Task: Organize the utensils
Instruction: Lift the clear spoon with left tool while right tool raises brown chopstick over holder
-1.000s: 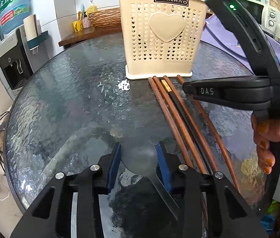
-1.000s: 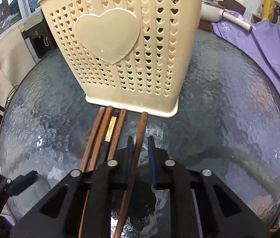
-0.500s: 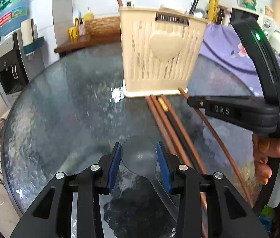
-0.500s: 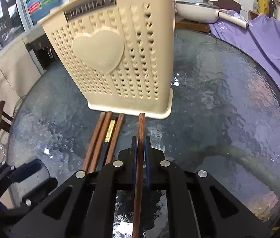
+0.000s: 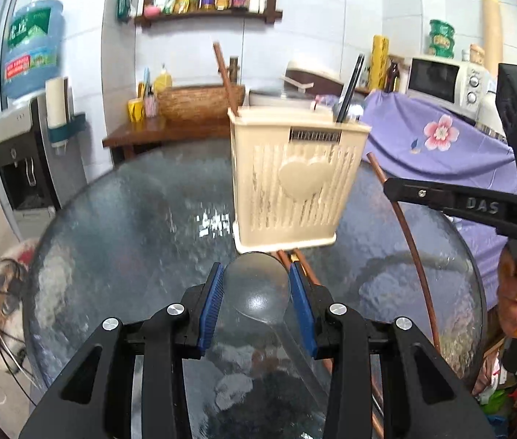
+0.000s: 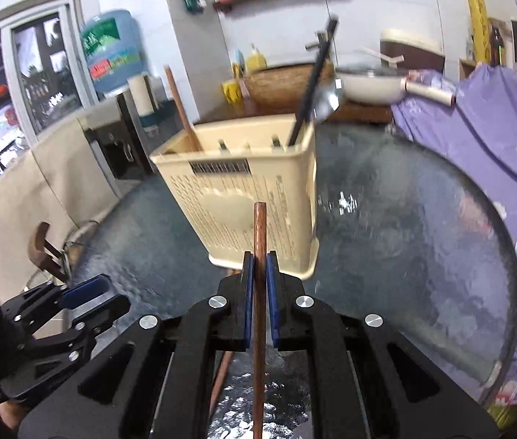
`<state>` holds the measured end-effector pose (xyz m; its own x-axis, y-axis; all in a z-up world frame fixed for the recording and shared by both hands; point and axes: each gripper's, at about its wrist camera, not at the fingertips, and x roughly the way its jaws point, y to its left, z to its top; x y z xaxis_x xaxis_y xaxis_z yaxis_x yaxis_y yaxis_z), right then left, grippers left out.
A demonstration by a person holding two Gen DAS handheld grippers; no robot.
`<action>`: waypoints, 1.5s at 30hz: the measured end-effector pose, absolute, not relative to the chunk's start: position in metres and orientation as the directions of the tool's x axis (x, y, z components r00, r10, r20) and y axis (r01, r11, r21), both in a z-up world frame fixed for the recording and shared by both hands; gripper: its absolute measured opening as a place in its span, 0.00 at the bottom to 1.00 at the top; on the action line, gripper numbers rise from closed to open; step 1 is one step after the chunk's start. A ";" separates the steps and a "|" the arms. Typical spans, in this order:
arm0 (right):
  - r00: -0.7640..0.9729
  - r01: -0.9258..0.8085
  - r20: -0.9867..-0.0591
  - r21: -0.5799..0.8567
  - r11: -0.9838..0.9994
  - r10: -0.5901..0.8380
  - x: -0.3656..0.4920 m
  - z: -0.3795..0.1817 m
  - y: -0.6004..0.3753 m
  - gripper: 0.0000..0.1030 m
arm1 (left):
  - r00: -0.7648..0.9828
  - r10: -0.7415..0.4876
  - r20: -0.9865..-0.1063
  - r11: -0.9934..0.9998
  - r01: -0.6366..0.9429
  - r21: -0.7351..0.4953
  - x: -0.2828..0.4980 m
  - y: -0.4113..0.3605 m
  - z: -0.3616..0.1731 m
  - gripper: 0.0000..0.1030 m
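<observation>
Left gripper (image 5: 255, 294) jaws clamp one clear spoon (image 5: 258, 289); right gripper (image 6: 259, 301) jaws clamp one wooden chopstick (image 6: 259, 241) (lifted). One holder (image 5: 295, 179) stands mid-desk (image 5: 130, 219); chopsticks below, count unclear.

cream heart-patterned caddy (image 5: 295, 183), brown chopstick (image 6: 259, 241)

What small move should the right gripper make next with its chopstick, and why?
Probably carry the chopstick up and forward until its tip is over the open top of the holder. The right gripper is shut on it, and its tip is below the rim, in front of the holder's wall. One brown stick already stands inside.
</observation>
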<state>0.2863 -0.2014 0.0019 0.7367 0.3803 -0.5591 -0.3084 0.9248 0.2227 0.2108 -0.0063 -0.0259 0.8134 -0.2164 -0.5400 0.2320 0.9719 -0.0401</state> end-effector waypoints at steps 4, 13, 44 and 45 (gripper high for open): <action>0.752 -0.333 -0.523 0.224 0.916 0.401 0.275 0.022 -0.206 0.08 | 0.828 -0.231 -0.510 0.969 0.244 -0.044 0.208 -0.005 -0.017 0.35; 0.767 -0.368 -0.482 0.210 0.906 0.423 0.258 0.045 -0.213 0.08 | 0.844 -0.247 -0.476 0.966 0.252 -0.055 0.206 -0.002 -0.006 0.35; 0.797 -0.472 -0.370 0.110 0.875 0.477 0.265 0.152 -0.206 0.07 | 0.909 -0.279 -0.310 0.957 0.288 -0.015 0.240 0.005 0.082 0.35; 0.799 -0.472 -0.368 0.108 0.875 0.476 0.267 0.157 -0.205 0.07 | 0.911 -0.281 -0.302 0.957 0.290 -0.017 0.244 0.005 0.088 0.35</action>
<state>0.2672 -0.2050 0.1567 0.7986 0.4764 -0.3678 -0.4723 0.8748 0.1077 0.2442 0.0049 0.0883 0.9108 -0.2810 -0.3024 0.2896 0.9570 -0.0169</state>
